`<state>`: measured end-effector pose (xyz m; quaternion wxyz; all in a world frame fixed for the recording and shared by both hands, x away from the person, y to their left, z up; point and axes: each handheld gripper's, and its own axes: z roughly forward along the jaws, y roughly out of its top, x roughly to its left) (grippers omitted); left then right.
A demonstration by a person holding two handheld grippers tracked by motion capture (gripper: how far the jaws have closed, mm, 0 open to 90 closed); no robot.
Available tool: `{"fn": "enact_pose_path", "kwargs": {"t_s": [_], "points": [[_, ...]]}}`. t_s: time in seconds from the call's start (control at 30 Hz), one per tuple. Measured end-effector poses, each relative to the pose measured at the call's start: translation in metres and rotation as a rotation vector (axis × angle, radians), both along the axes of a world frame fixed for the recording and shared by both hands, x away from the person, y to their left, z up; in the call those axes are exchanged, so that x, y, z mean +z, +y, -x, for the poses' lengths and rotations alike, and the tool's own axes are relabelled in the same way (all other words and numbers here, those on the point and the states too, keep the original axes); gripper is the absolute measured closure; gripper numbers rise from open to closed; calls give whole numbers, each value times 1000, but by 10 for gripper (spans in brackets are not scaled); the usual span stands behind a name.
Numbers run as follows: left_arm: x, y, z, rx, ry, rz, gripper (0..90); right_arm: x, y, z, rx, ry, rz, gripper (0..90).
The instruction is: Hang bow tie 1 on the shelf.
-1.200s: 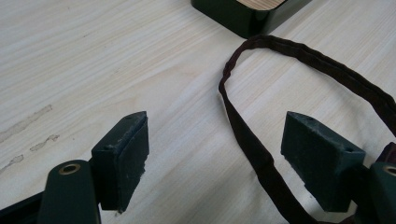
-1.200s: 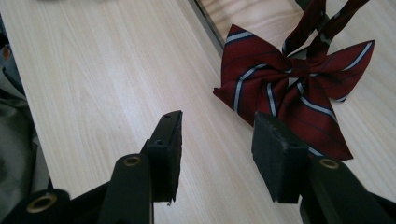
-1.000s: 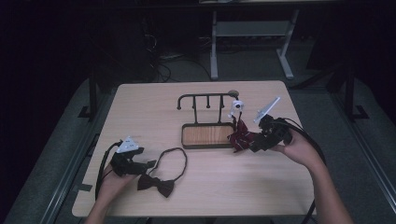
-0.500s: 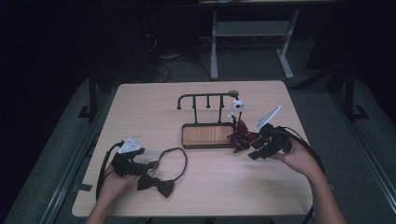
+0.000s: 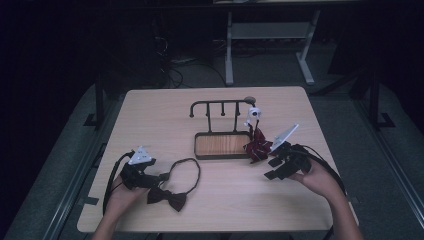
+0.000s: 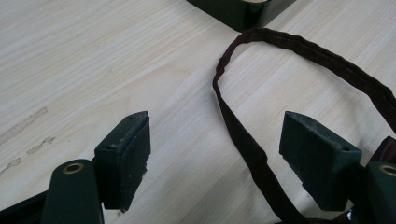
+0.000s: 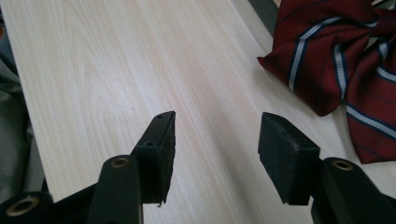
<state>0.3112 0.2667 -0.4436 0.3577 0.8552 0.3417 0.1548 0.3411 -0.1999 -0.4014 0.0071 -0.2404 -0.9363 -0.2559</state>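
black tool (image 5: pixel 278 167), grey plate, trailing cable

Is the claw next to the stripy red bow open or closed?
Open. In the right gripper view, the right gripper has its two black jaws set apart over bare table, gripping nothing; the striped bow tie lies beside it.

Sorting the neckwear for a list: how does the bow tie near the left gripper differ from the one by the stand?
The dark bow tie is plain, while the striped bow tie is red with pale stripes. The dark one lies flat on the table with its strap looped out; the striped one hangs at the stand. Neither is gripped.
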Motion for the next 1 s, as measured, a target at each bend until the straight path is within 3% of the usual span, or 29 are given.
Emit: {"fn": "enact_pose_path", "kwargs": {"t_s": [0.13, 0.57, 0.73, 1.0], "points": [[1, -1, 0, -18, -2, -1, 304, -6, 1, 4, -3, -6, 15, 456], [11, -16, -4, -53, -10, -42, 345, -11, -7, 17, -20, -14, 14, 428], [15, -22, -8, -74, 3, -97, 399, -13, -11, 22, -27, -20, 6, 412], [21, -33, -23, -103, 26, -144, 448, -21, -17, 28, -38, -28, -19, 379]]}}
